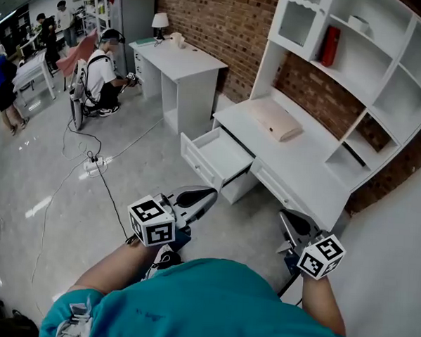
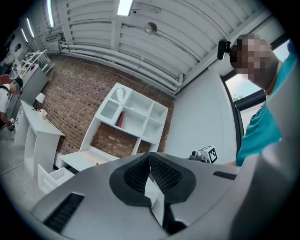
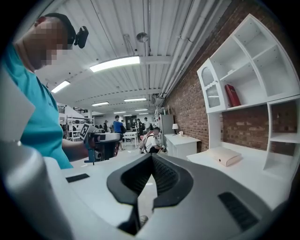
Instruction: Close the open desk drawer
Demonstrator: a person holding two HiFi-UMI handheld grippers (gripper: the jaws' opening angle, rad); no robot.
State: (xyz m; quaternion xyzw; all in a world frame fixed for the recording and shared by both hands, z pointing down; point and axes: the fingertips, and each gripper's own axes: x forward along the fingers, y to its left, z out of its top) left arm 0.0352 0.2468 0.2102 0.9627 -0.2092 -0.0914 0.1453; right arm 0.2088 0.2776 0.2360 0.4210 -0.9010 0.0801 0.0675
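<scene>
Plainly, the drawer (image 1: 217, 157) is seen pulled out from the bench (image 1: 302, 175). The left hand-held gripper (image 1: 208, 194) and the right hand-held gripper (image 1: 285, 216) are held with jaws pressed together, empty (both apart from the drawer).

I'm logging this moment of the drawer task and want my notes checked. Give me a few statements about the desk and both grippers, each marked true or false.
1. The desk drawer stands pulled out. True.
2. The left gripper grips the drawer's front. False: it is held apart from the drawer, jaws together on nothing.
3. A red book stands in the shelf unit. True.
4. The right gripper holds the beige box. False: its jaws are shut on nothing, and the box lies on the desktop.
</scene>
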